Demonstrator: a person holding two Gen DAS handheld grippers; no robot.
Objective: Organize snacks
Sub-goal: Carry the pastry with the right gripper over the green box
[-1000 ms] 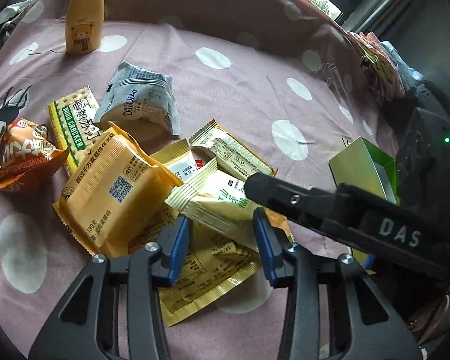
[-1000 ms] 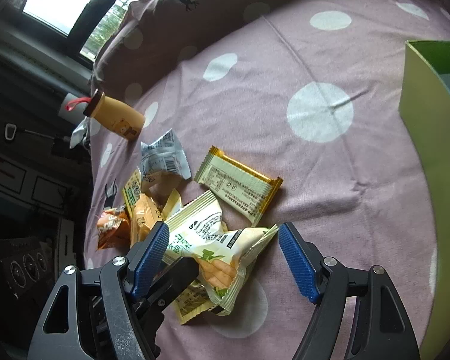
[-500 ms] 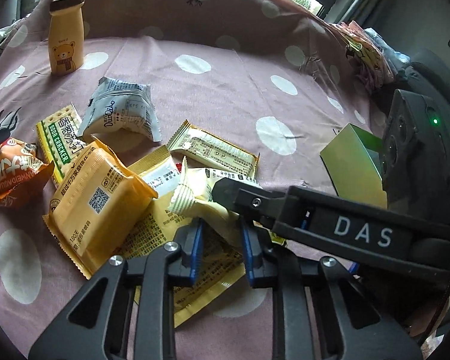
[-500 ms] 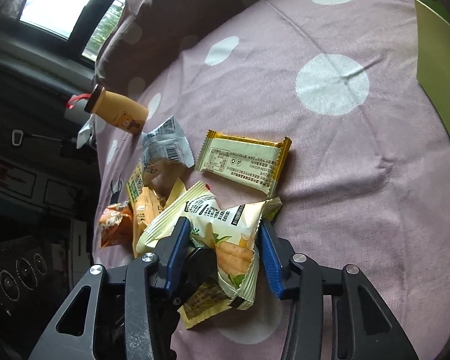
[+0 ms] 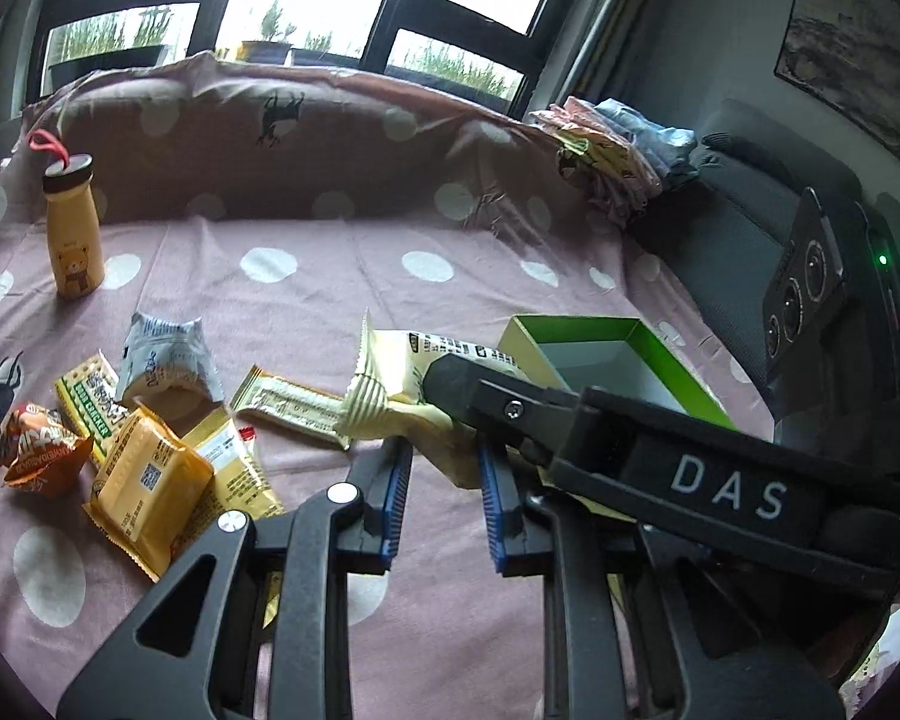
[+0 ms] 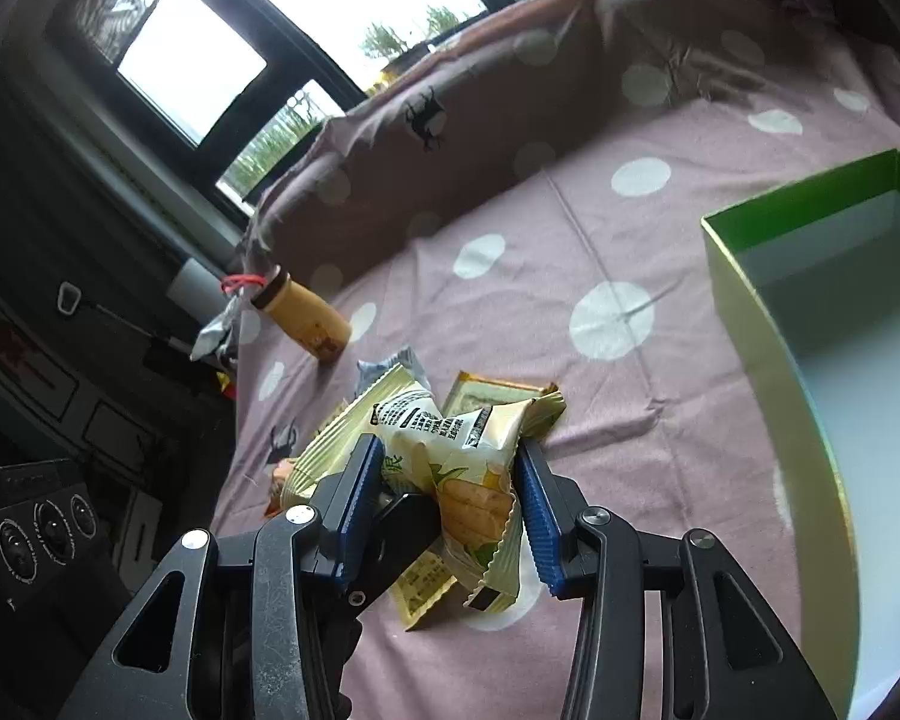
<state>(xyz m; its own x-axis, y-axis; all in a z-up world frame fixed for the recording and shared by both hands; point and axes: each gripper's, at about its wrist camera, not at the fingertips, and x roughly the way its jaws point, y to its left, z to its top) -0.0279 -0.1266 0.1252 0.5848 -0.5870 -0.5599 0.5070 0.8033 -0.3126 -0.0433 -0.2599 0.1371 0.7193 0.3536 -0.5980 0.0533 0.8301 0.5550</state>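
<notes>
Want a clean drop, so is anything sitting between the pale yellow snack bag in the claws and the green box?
Nothing visible. The pale yellow snack bag is clamped by the right claw, and only bare spotted cloth lies between it and the open green box.

Pale yellow-green snack packet [image 6: 450,468], crumpled, lifted above cloth, open green box [image 6: 810,312] just right

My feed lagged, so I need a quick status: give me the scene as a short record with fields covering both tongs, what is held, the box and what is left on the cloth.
right tongs: shut on the pale green snack packet
left tongs: fingers either side of that packet's lower end; grip unclear
green box: open, no snacks visible inside, right of the packet
on cloth: gold-edged bar, orange packet, grey packet, cracker pack, bear bottle upright
</notes>
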